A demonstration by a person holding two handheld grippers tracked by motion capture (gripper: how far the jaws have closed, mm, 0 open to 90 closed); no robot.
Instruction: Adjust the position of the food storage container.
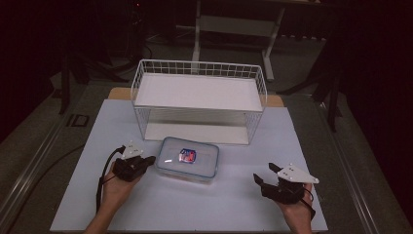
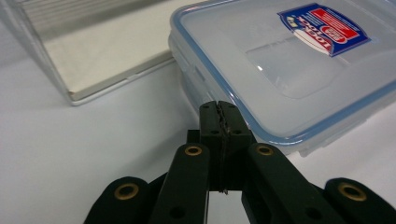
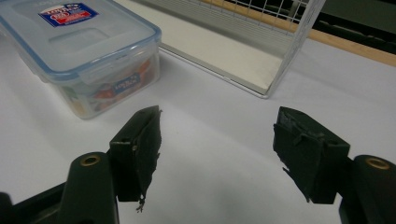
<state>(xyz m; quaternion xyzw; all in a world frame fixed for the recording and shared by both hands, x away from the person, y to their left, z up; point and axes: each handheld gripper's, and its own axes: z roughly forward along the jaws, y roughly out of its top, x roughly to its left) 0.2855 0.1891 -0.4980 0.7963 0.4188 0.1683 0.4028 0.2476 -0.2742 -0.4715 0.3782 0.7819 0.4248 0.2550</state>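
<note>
The left tongs (image 1: pixel 150 160), pressed together, touched the lidded plastic food box (image 1: pixel 189 159); the right tongs (image 1: pixel 263 178), spread wide, sat farther off.

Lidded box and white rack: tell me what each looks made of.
Lidded box: clear, glossy plastic with a blue seal line; contents show through its wall in the right gripper view. White rack: thin wire grid sides, likely coated metal; its flat white shelves look matte, material uncertain.
</note>
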